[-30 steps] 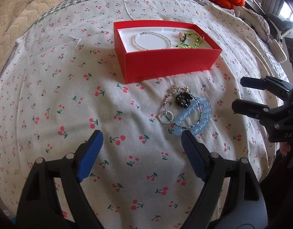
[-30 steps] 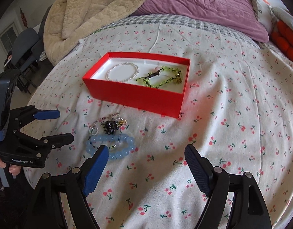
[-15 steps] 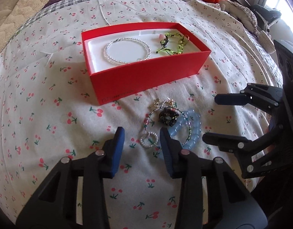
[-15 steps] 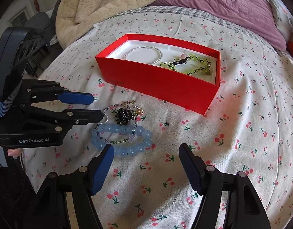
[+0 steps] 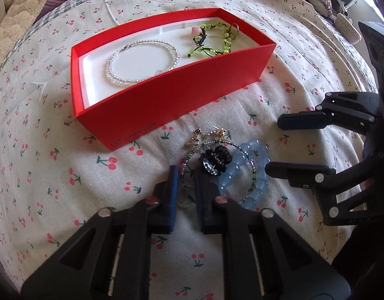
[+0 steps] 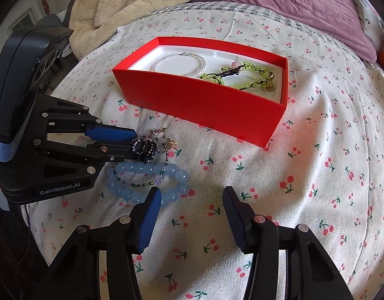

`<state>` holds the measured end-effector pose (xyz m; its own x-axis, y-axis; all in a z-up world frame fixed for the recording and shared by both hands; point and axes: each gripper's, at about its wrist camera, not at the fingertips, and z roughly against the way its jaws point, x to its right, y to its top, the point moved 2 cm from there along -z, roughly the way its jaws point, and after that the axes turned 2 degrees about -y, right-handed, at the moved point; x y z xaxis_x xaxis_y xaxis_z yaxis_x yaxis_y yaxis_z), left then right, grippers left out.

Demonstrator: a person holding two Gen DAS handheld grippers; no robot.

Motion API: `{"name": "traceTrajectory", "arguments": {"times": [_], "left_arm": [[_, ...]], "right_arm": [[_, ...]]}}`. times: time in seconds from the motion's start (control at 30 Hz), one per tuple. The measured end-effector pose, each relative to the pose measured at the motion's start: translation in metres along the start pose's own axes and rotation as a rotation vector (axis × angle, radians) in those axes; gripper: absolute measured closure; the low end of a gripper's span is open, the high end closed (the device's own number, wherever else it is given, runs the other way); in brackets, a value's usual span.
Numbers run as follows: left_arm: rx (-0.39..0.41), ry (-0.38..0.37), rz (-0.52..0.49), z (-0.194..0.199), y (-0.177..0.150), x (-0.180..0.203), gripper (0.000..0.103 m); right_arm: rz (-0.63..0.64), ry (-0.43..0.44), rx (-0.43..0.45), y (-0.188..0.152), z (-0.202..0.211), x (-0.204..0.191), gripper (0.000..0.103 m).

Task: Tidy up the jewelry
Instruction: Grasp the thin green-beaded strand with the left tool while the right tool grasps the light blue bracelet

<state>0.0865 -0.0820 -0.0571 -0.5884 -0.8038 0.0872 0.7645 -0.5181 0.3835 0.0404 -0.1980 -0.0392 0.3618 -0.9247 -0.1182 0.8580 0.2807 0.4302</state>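
While the left tool (image 5: 185, 187) sits pinched nearly shut over the near-left edge of the loose jewelry pile, we read it as clamped on a small clear-bead ring (image 5: 184, 201) and maybe a strand of the thin multicolour seed-bead bracelet (image 5: 192, 160); the pads hide the exact contact. Just right of it lie the black rhinestone claw clip (image 5: 215, 161), a few small gold earrings (image 5: 195, 138) and the chunky pale-blue bead bracelet (image 6: 147, 182), all overlapping on the cherry-print bedsheet (image 6: 316, 162). The red rectangular cardboard box (image 5: 177, 100) is behind the pile, holding a white pearl bracelet (image 5: 142, 62) and a green bead bracelet with black cord (image 5: 211, 41).

The right tool (image 6: 189, 208) is about half open, jaws closing, nothing between them; its left pad is at the blue bracelet's edge.

Risks as we see them:
- Lifting left likely drags the seed-bead strand, which loops across the clip and blue beads, so the whole tangle comes up or scatters.
- Tiny ring could slip from the pads.
- Soft bed: the right tool pressing down may pinch sheet instead of beads.
- Earrings are easily flicked off.
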Motion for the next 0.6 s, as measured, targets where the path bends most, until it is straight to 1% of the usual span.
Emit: {"name": "traceTrajectory", "arguments": {"times": [0.17,0.23,0.4,0.6], "left_arm": [[0.026,0.002,0.004,0.008,0.001,-0.001,0.098],[0.047,0.0,0.014,0.013,0.002,-0.001,0.098],[0.111,-0.011,0.03,0.031,0.006,-0.002,0.099],[0.161,-0.023,0.047,0.051,0.007,0.0,0.099]], "right_arm": [[0.008,-0.004,-0.001,0.001,-0.002,-0.001,0.052],[0.011,-0.007,0.0,0.002,-0.002,-0.002,0.055],[0.018,-0.016,-0.004,0.003,-0.003,-0.005,0.057],[0.017,-0.022,-0.011,0.006,-0.006,-0.008,0.058]]}}
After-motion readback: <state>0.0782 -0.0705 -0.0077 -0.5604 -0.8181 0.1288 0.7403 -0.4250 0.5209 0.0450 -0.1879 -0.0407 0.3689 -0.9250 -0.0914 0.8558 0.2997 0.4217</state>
